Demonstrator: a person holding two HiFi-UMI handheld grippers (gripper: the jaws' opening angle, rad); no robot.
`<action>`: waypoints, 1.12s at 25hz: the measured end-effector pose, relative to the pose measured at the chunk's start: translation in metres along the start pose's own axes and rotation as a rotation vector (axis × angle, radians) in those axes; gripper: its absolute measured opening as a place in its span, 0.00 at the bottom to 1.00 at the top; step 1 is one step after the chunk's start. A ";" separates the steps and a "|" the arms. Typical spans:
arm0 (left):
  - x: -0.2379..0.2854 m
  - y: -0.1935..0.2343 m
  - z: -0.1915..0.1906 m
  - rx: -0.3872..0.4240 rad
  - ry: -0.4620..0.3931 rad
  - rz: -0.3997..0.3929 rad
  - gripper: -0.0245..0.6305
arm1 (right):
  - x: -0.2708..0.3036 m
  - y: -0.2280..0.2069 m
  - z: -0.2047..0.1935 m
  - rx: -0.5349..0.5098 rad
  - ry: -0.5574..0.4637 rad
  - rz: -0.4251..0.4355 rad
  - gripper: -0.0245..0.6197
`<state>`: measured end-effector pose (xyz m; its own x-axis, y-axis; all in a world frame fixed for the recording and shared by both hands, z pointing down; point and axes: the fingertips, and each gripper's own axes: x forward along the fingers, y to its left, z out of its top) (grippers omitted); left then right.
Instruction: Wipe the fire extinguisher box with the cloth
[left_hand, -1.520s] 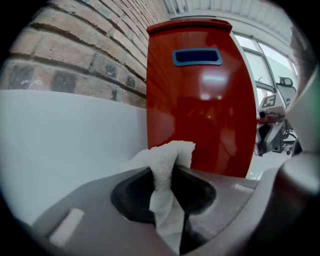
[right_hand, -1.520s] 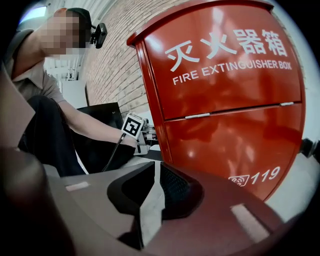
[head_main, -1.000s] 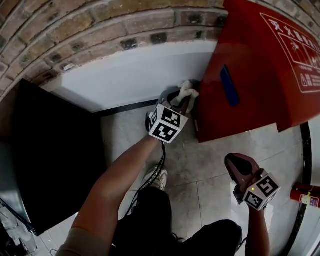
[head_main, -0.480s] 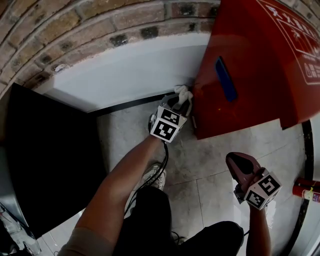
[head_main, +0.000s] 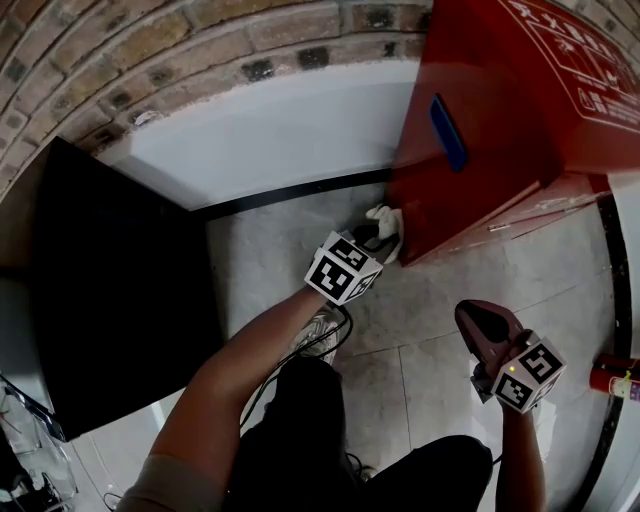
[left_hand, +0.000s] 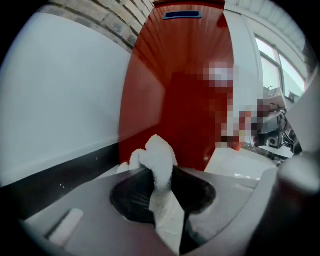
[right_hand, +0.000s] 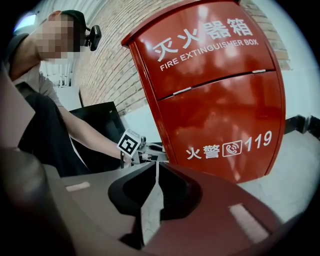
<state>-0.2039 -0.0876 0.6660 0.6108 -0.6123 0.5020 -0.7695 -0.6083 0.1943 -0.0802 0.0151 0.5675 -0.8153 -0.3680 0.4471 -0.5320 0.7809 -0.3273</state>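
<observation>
fire extinguisher box (head_main: 500, 130): glossy red, white lettering (right_hand: 205, 37), blue handle (head_main: 449, 132). cloth (left_hand: 159, 160): white. marker cubes (head_main: 342, 268): black-and-white squares. right gripper (right_hand: 155, 167) body: maroon. wall (head_main: 150, 40): brown brick over white band, black skirting (head_main: 290, 195). floor (head_main: 400, 320): grey tiles. side panel (head_main: 110, 300): black.

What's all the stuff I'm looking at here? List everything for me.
fire extinguisher box: one, red, against the wall, upper right
handle: one, blue, on the box's side
cloth: one, white, near the box's lower edge
brick wall: one, brown, top
panel: one, black, left
floor: grey tiles, below
canister: one, red, far right edge
shoe: one, white, under the left arm
left tongs: one, grey, clamped on the cloth
right tongs: one, maroon, closed, empty
</observation>
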 end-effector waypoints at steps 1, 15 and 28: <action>-0.003 -0.009 -0.002 0.001 0.004 -0.015 0.18 | -0.003 0.003 0.000 -0.004 -0.002 0.000 0.10; -0.052 -0.121 0.023 0.105 0.035 -0.180 0.18 | -0.071 0.021 0.006 -0.031 -0.088 -0.025 0.10; -0.080 -0.278 0.172 0.427 -0.011 -0.413 0.18 | -0.157 0.029 0.057 -0.138 -0.201 -0.007 0.48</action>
<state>-0.0069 0.0443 0.4268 0.8474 -0.2859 0.4475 -0.3262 -0.9452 0.0137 0.0194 0.0669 0.4400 -0.8480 -0.4559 0.2702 -0.5129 0.8344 -0.2019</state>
